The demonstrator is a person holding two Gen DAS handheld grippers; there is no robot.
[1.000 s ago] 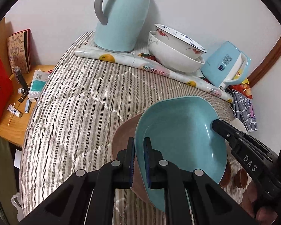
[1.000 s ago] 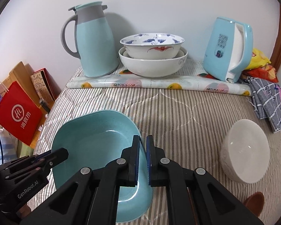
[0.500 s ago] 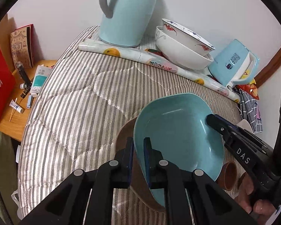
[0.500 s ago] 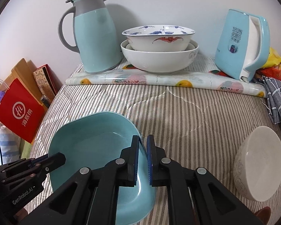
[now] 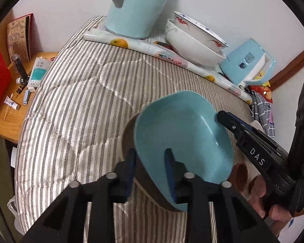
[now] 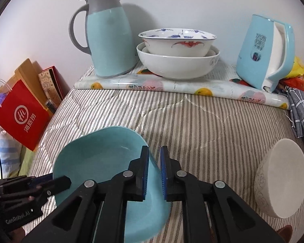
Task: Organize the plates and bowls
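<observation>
A teal square plate (image 5: pixel 182 133) is held tilted above the striped cloth, over a brown plate (image 5: pixel 129 133) whose edge shows beneath it. My left gripper (image 5: pixel 150 162) is open, its fingers standing apart on either side of the teal plate's near rim. My right gripper (image 6: pixel 153 170) is shut on the teal plate's (image 6: pixel 103 154) right rim. Two stacked white bowls (image 6: pixel 177 58) stand at the back. A white bowl (image 6: pixel 281 184) lies on its side at the right.
A teal thermos jug (image 6: pixel 107 36) and a teal kettle (image 6: pixel 265 50) stand at the back on a rolled fruit-print mat (image 6: pixel 180 87). A checked cloth (image 6: pixel 302 109) lies at the right. A red bag (image 6: pixel 22 117) and a side table with small items (image 5: pixel 20 85) are left of the bed.
My left gripper has opened and let go of the teal plate's rim. The right gripper still holds the plate, which has tilted further. Both views have moved nearer the back.
</observation>
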